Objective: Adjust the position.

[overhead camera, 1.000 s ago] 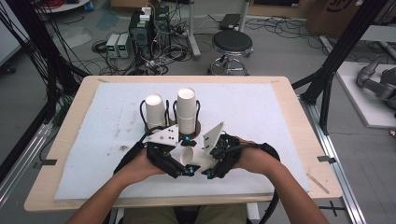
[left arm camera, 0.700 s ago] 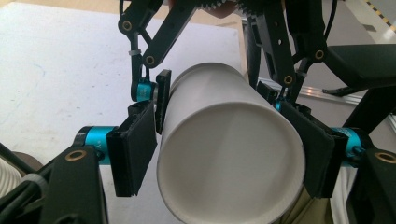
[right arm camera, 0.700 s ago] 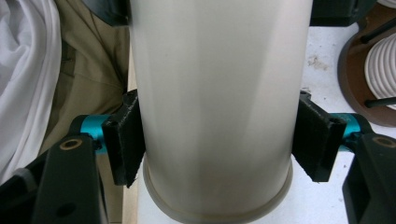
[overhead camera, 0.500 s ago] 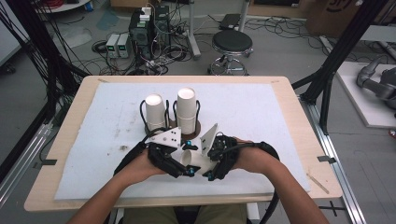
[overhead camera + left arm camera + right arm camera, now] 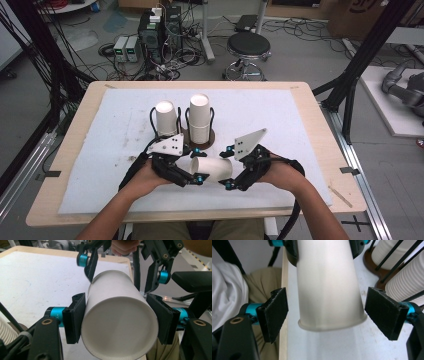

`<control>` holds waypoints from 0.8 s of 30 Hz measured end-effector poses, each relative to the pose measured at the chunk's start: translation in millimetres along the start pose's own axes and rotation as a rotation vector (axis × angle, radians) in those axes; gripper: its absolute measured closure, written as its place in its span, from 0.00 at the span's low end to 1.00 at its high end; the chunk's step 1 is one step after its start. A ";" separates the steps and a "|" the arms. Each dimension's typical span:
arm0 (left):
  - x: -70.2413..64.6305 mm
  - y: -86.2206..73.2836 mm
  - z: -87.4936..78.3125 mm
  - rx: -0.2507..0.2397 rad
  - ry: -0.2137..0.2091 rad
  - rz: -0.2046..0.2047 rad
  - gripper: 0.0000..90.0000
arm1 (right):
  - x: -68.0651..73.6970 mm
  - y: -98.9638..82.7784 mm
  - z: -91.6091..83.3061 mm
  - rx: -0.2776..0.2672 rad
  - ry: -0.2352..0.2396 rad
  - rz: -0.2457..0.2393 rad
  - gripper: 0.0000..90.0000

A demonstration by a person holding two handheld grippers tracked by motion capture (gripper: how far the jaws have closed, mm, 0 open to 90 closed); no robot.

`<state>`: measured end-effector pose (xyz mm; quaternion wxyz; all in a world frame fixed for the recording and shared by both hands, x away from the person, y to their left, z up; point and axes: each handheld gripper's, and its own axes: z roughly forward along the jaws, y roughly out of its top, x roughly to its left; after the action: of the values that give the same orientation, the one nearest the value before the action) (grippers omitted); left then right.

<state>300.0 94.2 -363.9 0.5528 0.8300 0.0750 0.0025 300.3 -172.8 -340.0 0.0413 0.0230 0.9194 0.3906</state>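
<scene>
A smooth white paper cup (image 5: 212, 169) lies on its side just above the white foam mat (image 5: 300, 130), held level between the two hands. The left gripper (image 5: 196, 178) has just clamped on it, its ribbed black pads (image 5: 75, 317) pressing the cup's wall near the flat base. The right gripper (image 5: 229, 184) stands released, its pads (image 5: 273, 313) apart from the rolled rim on either side. Behind, two stacks of ribbed white cups (image 5: 200, 117) stand upright in wire frames on a round brown base (image 5: 210, 137).
</scene>
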 end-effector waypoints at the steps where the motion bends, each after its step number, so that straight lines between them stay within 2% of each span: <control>1: 0.1 -1.4 -0.6 -0.009 0.004 -0.006 0.39 | 0.0 0.0 0.0 0.000 0.000 0.000 0.22; 5: 1.7 -7.0 -4.4 -0.026 0.021 -0.013 0.39 | 0.4 -8.2 -6.5 -0.081 -0.023 0.031 0.22; 6: 2.5 -10.5 -6.3 -0.042 0.037 -0.020 0.39 | 0.6 -12.6 -9.5 -0.127 -0.045 0.054 0.22; 7: 3.1 -12.2 -7.3 -0.049 0.047 -0.019 0.38 | 1.1 -14.9 -10.6 -0.149 -0.053 0.066 0.22; 8: 3.1 -12.2 -7.3 -0.049 0.047 -0.019 0.38 | 1.1 -14.9 -10.6 -0.149 -0.053 0.066 0.22; 11: 4.0 -17.1 -9.8 -0.075 0.076 -0.025 0.38 | 1.8 -22.9 -13.2 -0.206 -0.095 0.097 0.22; 12: 4.6 -20.0 -11.7 -0.092 0.090 -0.032 0.38 | 2.6 -28.2 -14.5 -0.241 -0.101 0.142 0.22; 13: 4.6 -20.0 -11.7 -0.092 0.090 -0.032 0.38 | 2.6 -28.2 -14.5 -0.241 -0.101 0.142 0.22; 14: 4.7 -21.4 -12.7 -0.101 0.100 -0.036 0.38 | 3.2 -33.3 -15.0 -0.280 -0.113 0.172 0.22; 18: 5.7 -27.1 -16.4 -0.140 0.126 -0.048 0.38 | 4.2 -40.0 -14.8 -0.312 -0.139 0.204 0.22; 20: 7.3 -31.8 -18.0 -0.173 0.121 -0.050 0.38 | 5.6 -45.7 -12.8 -0.336 -0.151 0.221 0.22; 24: 7.5 -35.0 -18.5 -0.191 0.123 -0.039 0.38 | 6.9 -51.2 -8.3 -0.350 -0.161 0.230 0.22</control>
<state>301.5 125.3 -389.4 0.6236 0.7702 0.1242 0.0498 292.2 -213.7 -371.5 0.0729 0.1512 0.8225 0.5434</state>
